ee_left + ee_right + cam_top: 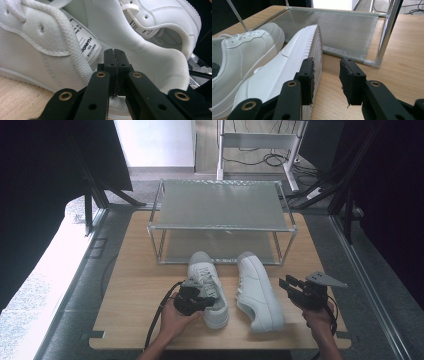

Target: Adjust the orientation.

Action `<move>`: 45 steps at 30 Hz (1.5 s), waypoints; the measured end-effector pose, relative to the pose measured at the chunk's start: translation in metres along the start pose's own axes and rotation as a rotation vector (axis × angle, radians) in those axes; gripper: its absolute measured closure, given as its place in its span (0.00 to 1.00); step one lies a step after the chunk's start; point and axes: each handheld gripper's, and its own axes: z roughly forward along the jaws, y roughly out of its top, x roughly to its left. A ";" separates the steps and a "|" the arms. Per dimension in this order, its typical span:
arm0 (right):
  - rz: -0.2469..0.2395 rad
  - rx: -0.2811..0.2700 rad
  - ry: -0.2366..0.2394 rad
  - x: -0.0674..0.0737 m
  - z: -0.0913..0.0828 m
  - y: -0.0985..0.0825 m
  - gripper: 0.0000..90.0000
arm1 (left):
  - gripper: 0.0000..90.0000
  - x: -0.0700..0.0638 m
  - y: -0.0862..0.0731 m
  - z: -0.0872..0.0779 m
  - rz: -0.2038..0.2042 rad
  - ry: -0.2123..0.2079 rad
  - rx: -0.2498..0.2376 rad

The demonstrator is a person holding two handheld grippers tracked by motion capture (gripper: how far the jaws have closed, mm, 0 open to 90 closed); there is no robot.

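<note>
**Shoes on counter, two hand-held tools**

Shoes, white, one pair, low centre of the high view, in front of a two-tier metal rack [222, 212] on the wooden counter [130, 290].

- Left shoe [207, 287]: upright, toe toward the rack. Left tool [196, 301] sits at its heel end; in the left gripper view the jaws stand pressed together with thin white material from the shoe's opening pinched between them, the printed tongue label [86, 41] just upper left.
- Right shoe [257, 290]: lying tilted on its side, ribbed sole edge [318, 42] turned toward the right tool [295, 287].
- Right tool: lower right of the high view, jaws moderately apart, holding nothing; one jaw lies just beside the sole edge, whether touching cannot be told.
</note>
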 end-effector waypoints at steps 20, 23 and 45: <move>0.009 0.007 -0.005 -0.005 -0.001 -0.002 0.71 | 1.00 0.019 -0.016 -0.030 -0.030 0.002 0.024; 0.009 0.007 -0.006 -0.005 -0.001 -0.002 0.71 | 1.00 0.024 -0.021 -0.037 -0.040 0.008 0.018; -0.001 -0.012 -0.008 -0.002 -0.003 0.003 0.71 | 0.56 0.023 0.014 -0.092 0.065 0.045 -0.261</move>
